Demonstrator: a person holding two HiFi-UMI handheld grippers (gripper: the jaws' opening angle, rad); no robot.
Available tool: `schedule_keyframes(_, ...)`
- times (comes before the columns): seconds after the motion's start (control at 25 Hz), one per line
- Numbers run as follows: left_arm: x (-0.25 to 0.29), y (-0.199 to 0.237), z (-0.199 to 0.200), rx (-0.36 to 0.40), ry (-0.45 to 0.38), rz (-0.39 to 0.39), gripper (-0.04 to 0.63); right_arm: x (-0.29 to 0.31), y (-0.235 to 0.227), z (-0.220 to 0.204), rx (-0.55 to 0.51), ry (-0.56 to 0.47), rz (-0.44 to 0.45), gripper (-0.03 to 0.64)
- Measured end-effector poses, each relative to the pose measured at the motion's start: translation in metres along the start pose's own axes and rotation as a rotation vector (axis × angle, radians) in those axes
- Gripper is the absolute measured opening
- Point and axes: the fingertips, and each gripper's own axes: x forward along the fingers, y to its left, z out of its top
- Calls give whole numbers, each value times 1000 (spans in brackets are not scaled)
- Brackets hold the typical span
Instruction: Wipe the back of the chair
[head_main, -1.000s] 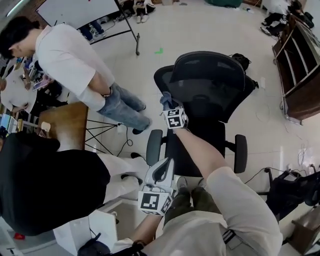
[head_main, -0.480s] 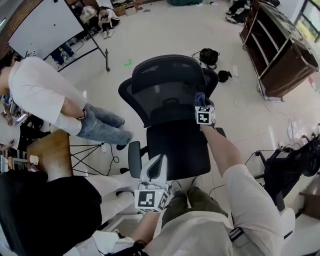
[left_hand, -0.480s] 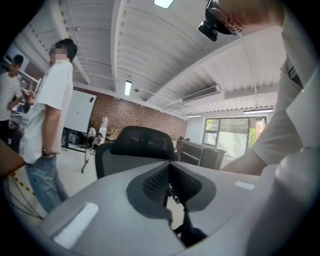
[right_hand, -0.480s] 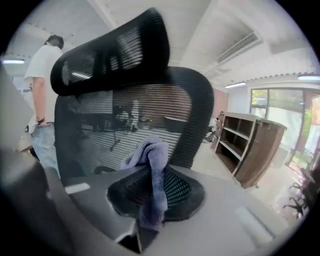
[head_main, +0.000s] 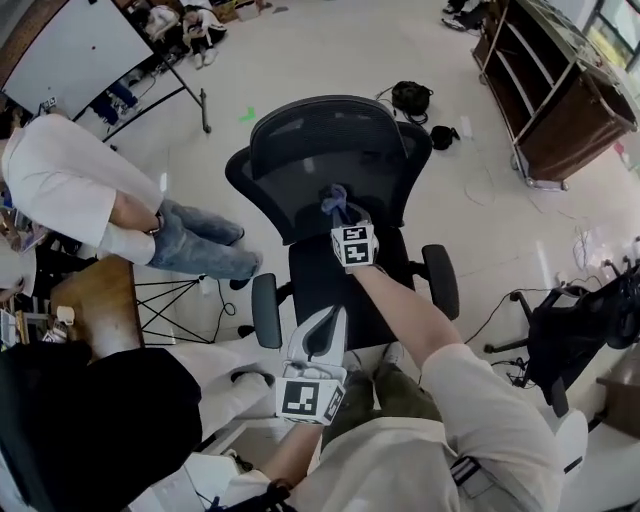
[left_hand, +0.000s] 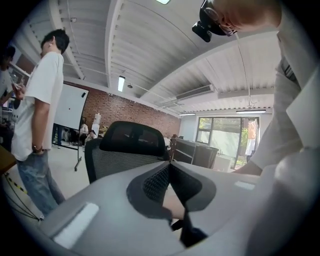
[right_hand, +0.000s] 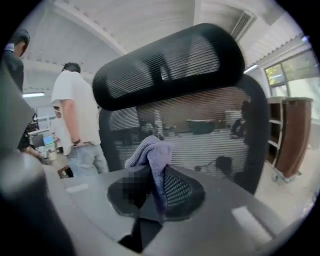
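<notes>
The right arm stretches forward, almost straight. Its right gripper (head_main: 345, 222) is clamped on a bluish cloth (head_main: 333, 198) that bunches just past the jaw tips at the front mesh of the chair back (head_main: 320, 150), while the left gripper (head_main: 322, 335) is held low by the lap, jaws pressed together on nothing, with the seat (head_main: 315, 285) just beyond its tips. Only the right gripper view shows the cloth (right_hand: 150, 157) pinched between the pads, with the headrest (right_hand: 165, 65) above it. Only the head view shows the two grippers well apart.
</notes>
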Motion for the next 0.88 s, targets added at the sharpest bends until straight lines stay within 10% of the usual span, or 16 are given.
schedule_keyframes(0.16, -34, 42, -6, 25, -26, 103, 95, 64, 125, -43, -69, 64, 150, 48)
schedule_keyframes(0.36, -55, 113, -11, 9, 16, 256, 95, 134, 155, -66, -113, 155, 158, 48)
schedule_keyframes(0.52, -50, 142, -2, -19, 36, 264, 95, 140, 108, -48, -117, 173, 85, 47)
schedule_keyframes(0.88, 5, 72, -7, -27, 29, -4, 95, 8, -153, -52, -85, 192, -308, 48)
